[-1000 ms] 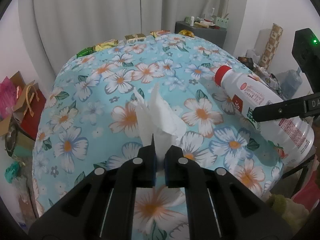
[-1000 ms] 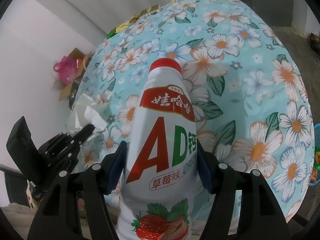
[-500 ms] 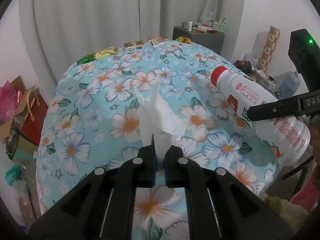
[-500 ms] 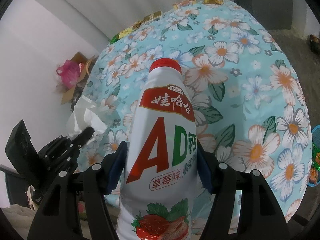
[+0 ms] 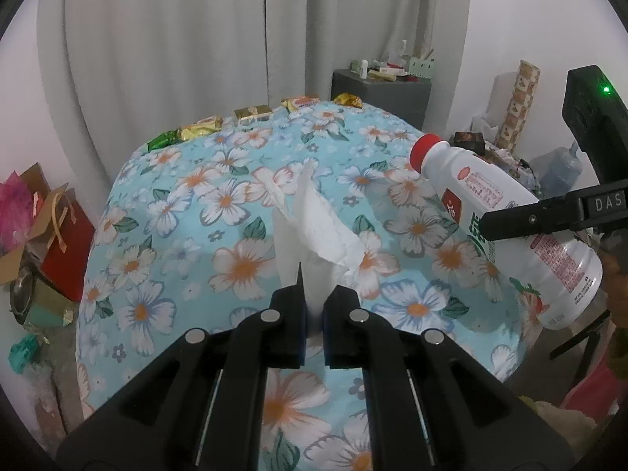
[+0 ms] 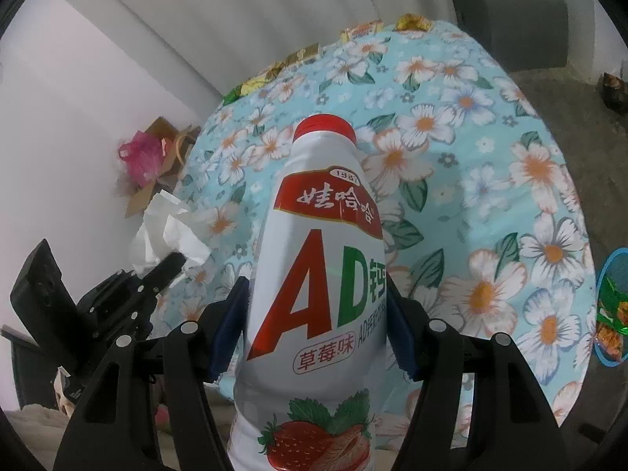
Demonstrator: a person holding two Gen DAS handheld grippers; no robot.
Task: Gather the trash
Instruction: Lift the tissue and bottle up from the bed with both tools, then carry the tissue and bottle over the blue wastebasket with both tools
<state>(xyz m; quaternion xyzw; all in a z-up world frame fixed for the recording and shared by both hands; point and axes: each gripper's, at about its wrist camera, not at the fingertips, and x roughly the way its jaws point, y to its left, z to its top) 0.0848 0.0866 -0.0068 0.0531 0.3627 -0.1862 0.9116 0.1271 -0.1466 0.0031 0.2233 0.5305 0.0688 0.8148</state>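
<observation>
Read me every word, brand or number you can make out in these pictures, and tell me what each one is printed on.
"娃哈哈": red band on the bottle.
"1987", partly blurred: small oval above that band.
"AD钙": large red and green letters on the bottle's front.
"草莓味": red-outlined oval above the strawberry picture.
"DAS": on the right hand-held gripper, cut off at the picture's edge.
Fine print on the bottle's back label and the snack wrappers: too small to read.
</observation>
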